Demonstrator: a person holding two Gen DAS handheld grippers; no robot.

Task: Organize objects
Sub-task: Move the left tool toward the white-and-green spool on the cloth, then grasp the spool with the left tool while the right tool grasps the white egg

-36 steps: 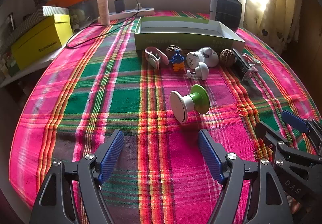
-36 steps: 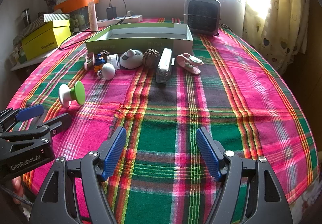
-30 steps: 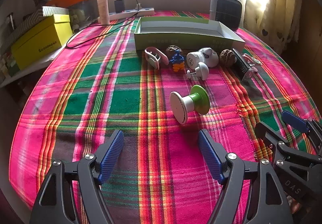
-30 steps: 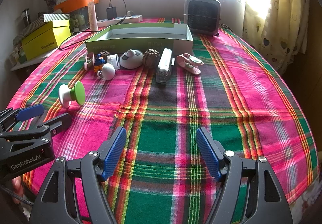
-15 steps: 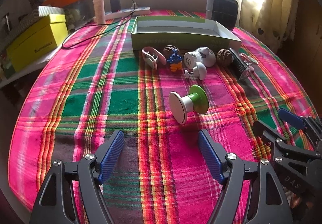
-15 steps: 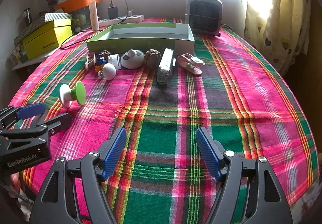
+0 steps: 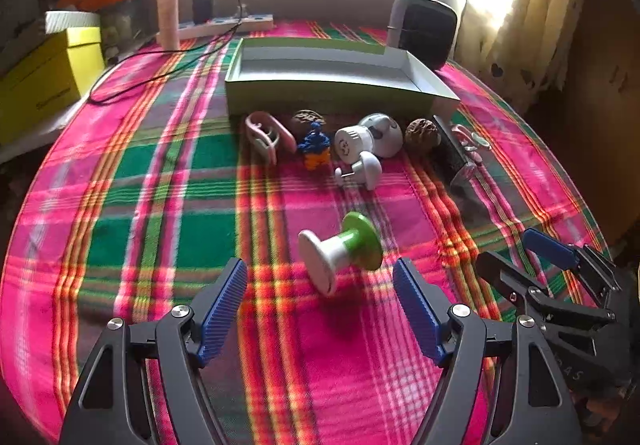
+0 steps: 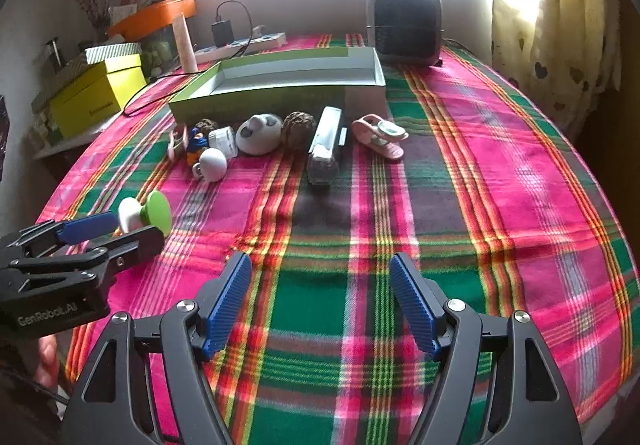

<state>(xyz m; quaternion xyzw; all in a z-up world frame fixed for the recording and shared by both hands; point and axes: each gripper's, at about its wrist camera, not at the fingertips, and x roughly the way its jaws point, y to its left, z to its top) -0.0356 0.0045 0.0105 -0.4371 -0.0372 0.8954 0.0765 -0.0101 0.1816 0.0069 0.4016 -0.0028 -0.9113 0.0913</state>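
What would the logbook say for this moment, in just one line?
left gripper: jaws open, empty, nearing green-and-white spool | right gripper: jaws open, empty, over tablecloth | green box: empty | small items in row beside box

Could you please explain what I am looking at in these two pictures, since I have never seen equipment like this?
There is no robot here: a person holds a pair of hand-operated tongs in each hand, and each carries a wide-angle camera looking forward along its two blue-padded fingers. One picture comes from the left tongs, the other from the right tongs; each pair also shows at the edge of the other's view. Both are open and hold nothing.

Below them is a table under a pink and green plaid cloth. A white and green plastic spool lies on its side just ahead of the left tongs. Further back is a row of small toys and trinkets, among them a pink sandal-shaped piece, in front of a shallow green cardboard box, which looks empty. Presumably the items go in there.
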